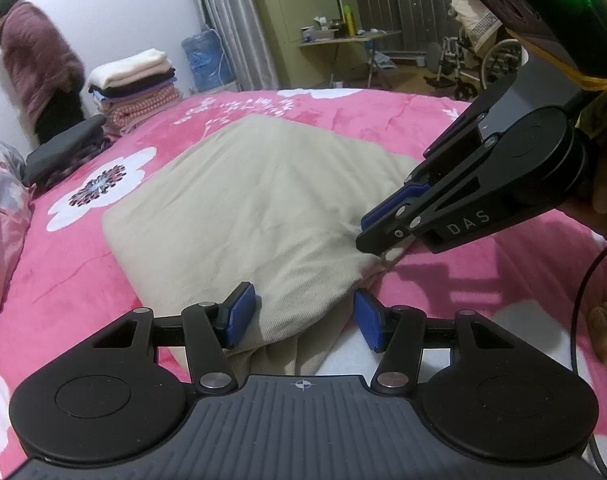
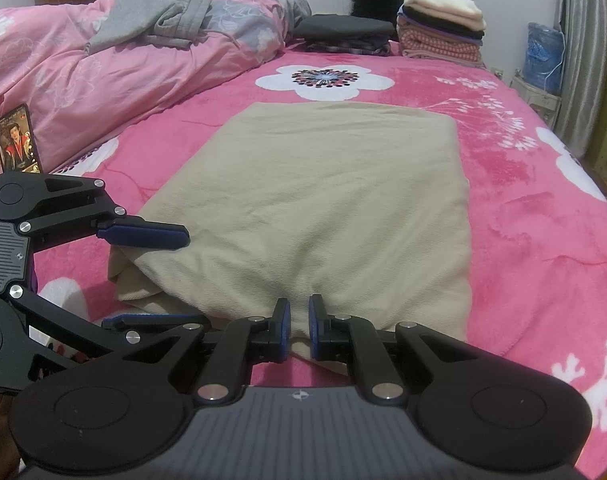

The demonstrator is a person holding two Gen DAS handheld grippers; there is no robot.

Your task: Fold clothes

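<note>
Pink blanket is spread under the beige garment, laid flat mid-bed. Its near edge is pinched by the nearly closed right gripper, apparently for folding; the left gripper is held half-open around the near-left corner, gripping nothing.

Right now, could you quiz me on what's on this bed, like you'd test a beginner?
1. True or false: the right gripper is pinching the near edge of the beige garment.
2. How do the left gripper's jaws stand? A) pressed tight on cloth B) apart, with the garment's corner between them C) closed on nothing
3. What stands at the bed's far end, beside the blue water jug?

Key
1. True.
2. B; the pads do not press on the cloth.
3. A stack of folded clothes, cream piece on top.
</note>
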